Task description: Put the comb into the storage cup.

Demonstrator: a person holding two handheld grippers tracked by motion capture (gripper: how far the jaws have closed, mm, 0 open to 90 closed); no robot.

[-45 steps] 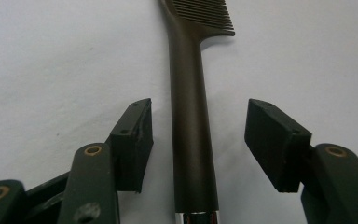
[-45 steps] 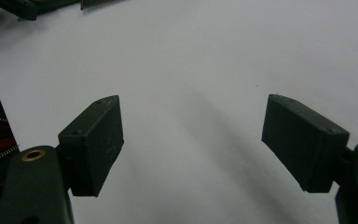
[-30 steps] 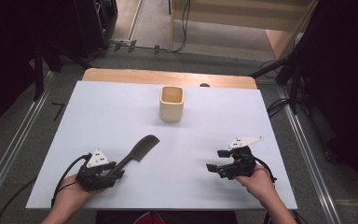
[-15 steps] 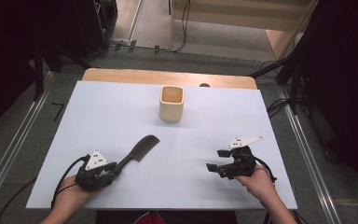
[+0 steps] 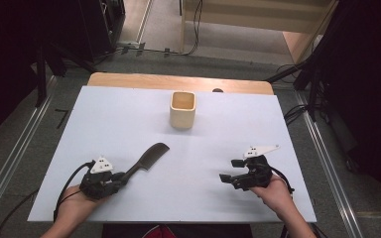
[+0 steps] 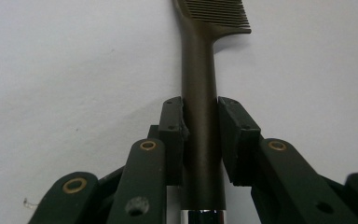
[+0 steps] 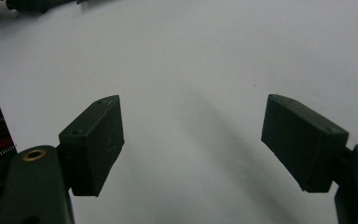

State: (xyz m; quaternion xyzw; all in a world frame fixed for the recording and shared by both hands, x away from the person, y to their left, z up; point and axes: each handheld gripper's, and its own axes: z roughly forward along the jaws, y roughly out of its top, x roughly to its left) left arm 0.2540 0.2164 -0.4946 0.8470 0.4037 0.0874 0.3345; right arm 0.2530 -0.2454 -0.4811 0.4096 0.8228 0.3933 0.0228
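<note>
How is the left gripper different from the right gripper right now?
The left gripper has its jaws closed in on the dark comb, pressing its handle from both sides; they have just been closing. The right gripper has its jaws wide apart with nothing between them. The left gripper sits at the comb's handle end, while the right gripper sits off by itself. Both are black, hand-held, and low over the white table.

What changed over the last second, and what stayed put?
The left tool has just been closing its jaws and now clamps the comb by its handle. The comb, the cup and the open right tool kept their places.
</note>
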